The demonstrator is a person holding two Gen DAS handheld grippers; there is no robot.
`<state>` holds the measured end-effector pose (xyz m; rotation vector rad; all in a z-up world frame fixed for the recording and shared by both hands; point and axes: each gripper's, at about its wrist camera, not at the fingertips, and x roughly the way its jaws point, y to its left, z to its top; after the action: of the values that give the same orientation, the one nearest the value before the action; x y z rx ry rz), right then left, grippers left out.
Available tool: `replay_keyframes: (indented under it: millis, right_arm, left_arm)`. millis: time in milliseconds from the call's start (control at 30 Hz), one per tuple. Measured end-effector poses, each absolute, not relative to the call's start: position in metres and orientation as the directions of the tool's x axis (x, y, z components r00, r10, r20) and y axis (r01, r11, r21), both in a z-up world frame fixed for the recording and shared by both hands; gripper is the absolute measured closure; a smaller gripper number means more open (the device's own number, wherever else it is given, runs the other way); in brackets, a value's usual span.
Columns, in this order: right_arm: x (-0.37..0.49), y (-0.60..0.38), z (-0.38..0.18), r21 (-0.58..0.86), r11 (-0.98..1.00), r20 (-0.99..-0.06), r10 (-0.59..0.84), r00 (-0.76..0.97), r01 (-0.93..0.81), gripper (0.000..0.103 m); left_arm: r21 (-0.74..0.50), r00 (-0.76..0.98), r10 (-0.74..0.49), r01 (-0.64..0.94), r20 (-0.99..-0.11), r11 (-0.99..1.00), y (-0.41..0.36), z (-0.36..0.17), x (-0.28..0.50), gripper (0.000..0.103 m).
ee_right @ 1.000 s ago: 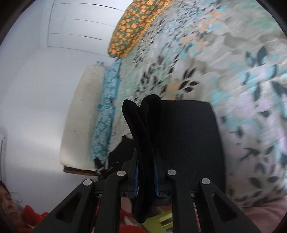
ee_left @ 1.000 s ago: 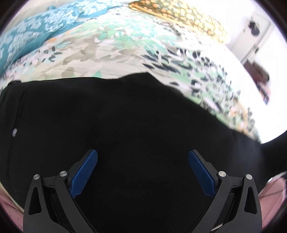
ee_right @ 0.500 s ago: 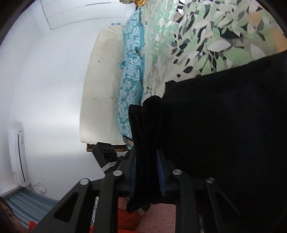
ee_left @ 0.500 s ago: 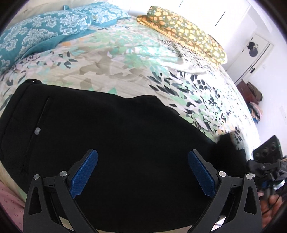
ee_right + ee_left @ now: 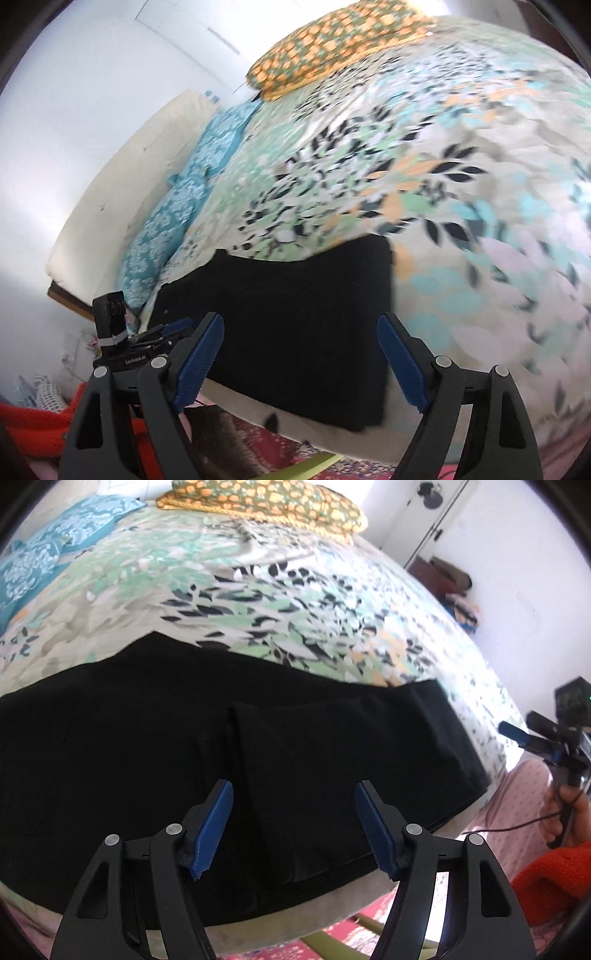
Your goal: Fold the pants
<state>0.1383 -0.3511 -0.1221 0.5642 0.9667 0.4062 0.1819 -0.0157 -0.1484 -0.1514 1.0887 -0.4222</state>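
Pants [image 5: 258, 746] lie flat along the near edge of our floral bedspread [image 5: 295, 602], one layer folded over on the right. We hold the left gripper [image 5: 293, 827] above them, fingers spread wide, holding nothing. Our right gripper [image 5: 299, 365] hovers likewise, fingers wide apart. Orange pillow [image 5: 332, 40] sits far.
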Motion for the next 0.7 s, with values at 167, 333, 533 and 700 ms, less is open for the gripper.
replay_keyframes:
  millis: [167, 333, 533, 700]
  right_arm:
    - [0.137, -0.367, -0.123, 0.627, 0.775, -0.628, 0.562, 0.539, -0.077, 0.018]
    - [0.141, -0.355, -0.119, 0.562, 0.817, -0.65, 0.532, 0.542, -0.127, 0.018]
    - [0.132, -0.322, -0.112, 0.508, 0.813, -0.656, 0.579, 0.485, -0.285, 0.018]
    - [0.143, -0.273, -0.185, 0.486, 0.833, -0.83, 0.535, 0.158, -0.266, 0.012]
  left_arm:
    - [-0.286, 0.363, -0.366, 0.257, -0.857, 0.923, -0.024, -0.162, 0.183, 0.04]
    - [-0.279, 0.356, -0.352, 0.24, -0.866, 0.93, -0.025, -0.171, 0.184, 0.092]
    - [-0.266, 0.424, -0.345, 0.235, -0.837, 0.935, -0.002, -0.138, 0.17, 0.092]
    - [-0.239, 0.32, -0.285, 0.175, -0.903, 0.955, 0.005, -0.175, 0.178, 0.088]
